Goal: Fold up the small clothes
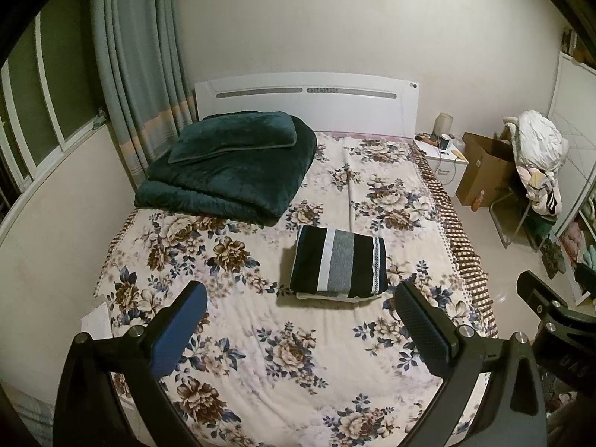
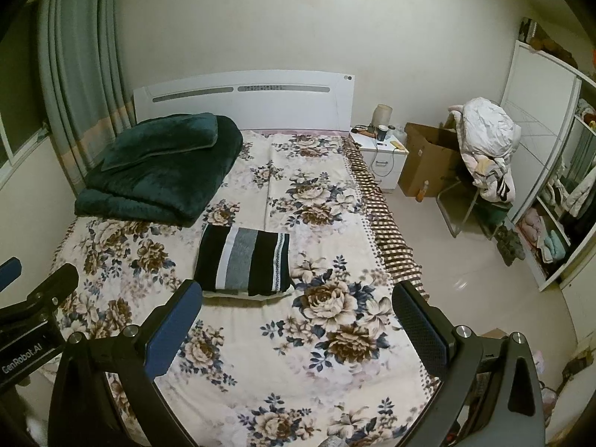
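A folded garment with black, white and grey stripes [image 1: 338, 265] lies flat on the floral bedsheet [image 1: 260, 335] near the middle of the bed; it also shows in the right wrist view [image 2: 244, 263]. My left gripper [image 1: 300, 294] is open and empty, held above the near part of the bed, short of the garment. My right gripper [image 2: 298, 294] is open and empty, above the bed to the right of the garment. Part of the right gripper shows at the right edge of the left wrist view [image 1: 555, 309]; part of the left gripper shows at the left edge of the right wrist view [image 2: 33, 298].
A folded dark green blanket with a pillow [image 1: 231, 164] lies at the head of the bed by the white headboard [image 1: 305, 100]. A nightstand [image 1: 439, 156], a cardboard box [image 1: 484, 167], a chair piled with clothes [image 1: 536, 156] and a wardrobe [image 2: 551, 186] stand to the right.
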Available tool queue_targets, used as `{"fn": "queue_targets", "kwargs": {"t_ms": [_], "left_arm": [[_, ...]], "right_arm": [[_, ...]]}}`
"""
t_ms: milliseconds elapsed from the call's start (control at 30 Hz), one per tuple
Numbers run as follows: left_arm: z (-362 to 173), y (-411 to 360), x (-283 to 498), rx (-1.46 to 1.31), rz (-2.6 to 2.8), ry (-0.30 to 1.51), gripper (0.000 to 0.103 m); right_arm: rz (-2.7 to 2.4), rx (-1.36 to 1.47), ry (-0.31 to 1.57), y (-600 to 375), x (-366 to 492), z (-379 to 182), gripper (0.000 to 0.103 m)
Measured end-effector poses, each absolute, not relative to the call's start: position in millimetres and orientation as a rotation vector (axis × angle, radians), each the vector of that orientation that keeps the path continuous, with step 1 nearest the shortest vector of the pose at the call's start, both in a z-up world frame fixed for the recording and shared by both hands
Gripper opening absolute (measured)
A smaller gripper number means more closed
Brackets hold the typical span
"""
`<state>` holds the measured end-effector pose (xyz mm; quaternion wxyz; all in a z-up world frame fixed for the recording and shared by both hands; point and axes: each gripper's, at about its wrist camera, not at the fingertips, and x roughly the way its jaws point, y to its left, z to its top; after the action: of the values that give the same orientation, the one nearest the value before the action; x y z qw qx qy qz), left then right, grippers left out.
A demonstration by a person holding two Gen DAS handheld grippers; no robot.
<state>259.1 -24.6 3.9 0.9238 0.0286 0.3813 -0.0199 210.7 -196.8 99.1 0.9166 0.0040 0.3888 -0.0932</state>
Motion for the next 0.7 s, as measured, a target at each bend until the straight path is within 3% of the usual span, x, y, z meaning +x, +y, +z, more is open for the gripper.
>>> {"fn": "queue_targets", "kwargs": {"t_ms": [700], "left_arm": [[9.0, -24.7, 254.9, 0.054, -0.038, 0.776, 0.103]], "right_arm": [[-0.192, 0.015, 0.799, -194.5, 203.9, 96.5, 0.103]]}}
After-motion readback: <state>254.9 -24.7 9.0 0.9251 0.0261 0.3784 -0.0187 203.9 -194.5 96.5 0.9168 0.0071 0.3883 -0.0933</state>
